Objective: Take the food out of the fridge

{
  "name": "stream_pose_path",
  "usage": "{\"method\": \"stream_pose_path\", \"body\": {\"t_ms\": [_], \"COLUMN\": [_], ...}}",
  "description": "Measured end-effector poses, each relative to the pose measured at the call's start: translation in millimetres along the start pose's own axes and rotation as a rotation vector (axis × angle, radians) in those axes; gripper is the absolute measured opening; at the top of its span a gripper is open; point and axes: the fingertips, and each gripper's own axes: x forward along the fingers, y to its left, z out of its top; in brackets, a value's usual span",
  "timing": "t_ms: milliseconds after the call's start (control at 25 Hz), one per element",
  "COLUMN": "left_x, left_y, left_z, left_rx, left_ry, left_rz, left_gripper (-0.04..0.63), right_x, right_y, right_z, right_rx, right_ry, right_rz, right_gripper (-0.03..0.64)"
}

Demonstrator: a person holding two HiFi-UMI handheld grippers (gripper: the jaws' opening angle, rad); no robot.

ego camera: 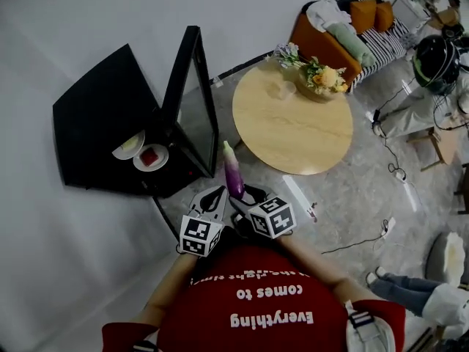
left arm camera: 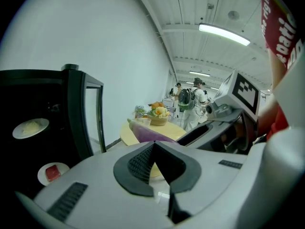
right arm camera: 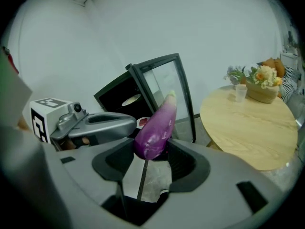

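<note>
**Eggplant held clear of the open fridge, 2 plates inside**

Nearest the head camera, at the bottom of the view, is the person's red shirt (ego camera: 256, 306) with white lettering, and both arms reach forward from it.

Beyond, against the white wall, stands a low black fridge (ego camera: 102, 123). Its glass door (ego camera: 192, 101) is swung wide open. To the right of the door is a round wooden table (ego camera: 293, 134).

The right gripper (right arm camera: 151, 156) is closed on the thick end of a purple eggplant (right arm camera: 157, 125), which sits pinched between the 2 dark pads. The pale stem end points up and away. The eggplant is outside the fridge, above the floor, between the open door and the table edge.

The left gripper (left arm camera: 153, 149) sits just beside the right one, nearer the fridge. Its jaws meet at the tips, with nothing between them.

Inside the fridge are 2 white plates. The upper plate (left arm camera: 30, 128) carries something pale. The lower plate (left arm camera: 53, 172) carries a red piece.

On the far side of the table are a basket of flowers (ego camera: 322, 79) and, beside it, a small clear cup (ego camera: 286, 90).
</note>
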Motion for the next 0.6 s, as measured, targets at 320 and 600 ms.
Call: {"method": "stream_pose_path", "body": {"t_ms": [320,600], "left_x": [48.1,86.9], "left_y": [-34.1,-50.6], "left_z": [18.6,26.8], "left_rx": [0.072,0.122], "left_ry": [0.018,0.043], "left_rz": [-0.108,-0.132], "left_gripper": [-0.003,-0.003], "right_x": [-28.6,-23.7], "right_y": [-50.5,-141.5], "right_z": [-7.3,-23.6], "right_rx": [0.124,0.187], "right_ry": [-0.063,-0.052], "right_rz": [-0.108,-0.226], "right_gripper": [0.225,0.225]}}
